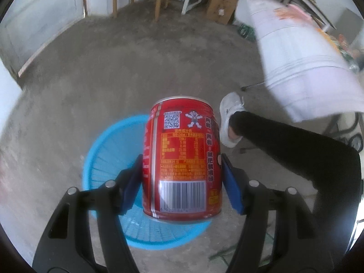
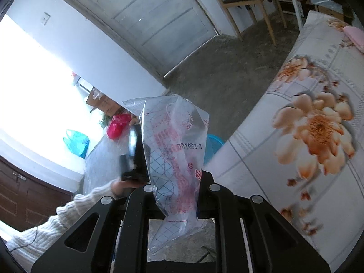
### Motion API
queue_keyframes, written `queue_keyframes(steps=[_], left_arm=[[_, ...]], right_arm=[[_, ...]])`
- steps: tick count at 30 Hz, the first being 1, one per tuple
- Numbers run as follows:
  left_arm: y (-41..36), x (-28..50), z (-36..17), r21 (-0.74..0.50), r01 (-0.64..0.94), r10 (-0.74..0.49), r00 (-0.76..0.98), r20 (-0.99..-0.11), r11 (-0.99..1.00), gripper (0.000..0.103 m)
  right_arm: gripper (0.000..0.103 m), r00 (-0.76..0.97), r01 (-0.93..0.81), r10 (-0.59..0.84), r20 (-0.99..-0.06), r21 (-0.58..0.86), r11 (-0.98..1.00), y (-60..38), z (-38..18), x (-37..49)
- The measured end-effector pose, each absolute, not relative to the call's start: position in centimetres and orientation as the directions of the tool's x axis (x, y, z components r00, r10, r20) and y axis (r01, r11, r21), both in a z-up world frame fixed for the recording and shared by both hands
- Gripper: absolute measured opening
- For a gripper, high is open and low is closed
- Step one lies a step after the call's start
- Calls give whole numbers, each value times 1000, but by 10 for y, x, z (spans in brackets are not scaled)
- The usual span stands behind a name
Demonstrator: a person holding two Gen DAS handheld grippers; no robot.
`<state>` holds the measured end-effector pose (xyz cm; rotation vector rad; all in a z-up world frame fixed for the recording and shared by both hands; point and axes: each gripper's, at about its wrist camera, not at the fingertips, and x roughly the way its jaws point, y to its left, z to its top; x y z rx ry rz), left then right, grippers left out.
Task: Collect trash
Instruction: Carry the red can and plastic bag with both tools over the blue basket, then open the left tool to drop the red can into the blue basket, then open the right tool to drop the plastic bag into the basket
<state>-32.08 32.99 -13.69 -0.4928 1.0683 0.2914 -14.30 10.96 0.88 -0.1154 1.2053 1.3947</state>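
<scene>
Only the left view shows left claw [image 1: 182, 173] clamping red can [image 1: 182, 159] above blue basket [image 1: 107, 159]; right claw [image 2: 175, 193] pinches plastic bag [image 2: 175, 141].

One red can [image 1: 182, 159] sat mid-frame over one blue basket [image 1: 109, 159]. One clear printed plastic bag [image 2: 175, 150] filled the centre of the right wrist view, with one red bag [image 2: 117, 125] and one turquoise bag [image 2: 76, 142] at left.

bare concrete floor [image 1: 113, 72], pale panelled door [image 2: 163, 20], wooden stool [image 2: 248, 2], bright window glare
</scene>
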Motion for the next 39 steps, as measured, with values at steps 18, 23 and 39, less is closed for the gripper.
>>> queue_keyframes(steps=[18, 23, 39], left_arm=[[348, -305, -278, -7, -529, 91, 159, -983, 848, 62], [349, -315, -284, -19, -584, 101, 172, -980, 812, 80], [357, -482, -183, -181, -775, 146, 332, -932, 605, 83]], right_arm=[[15, -354, -779, 626, -695, 589, 213, 175, -15, -172], [15, -378, -794, 582, -719, 576, 195, 194, -24, -187], [15, -323, -884, 329, -887, 407, 229, 266, -113, -261]])
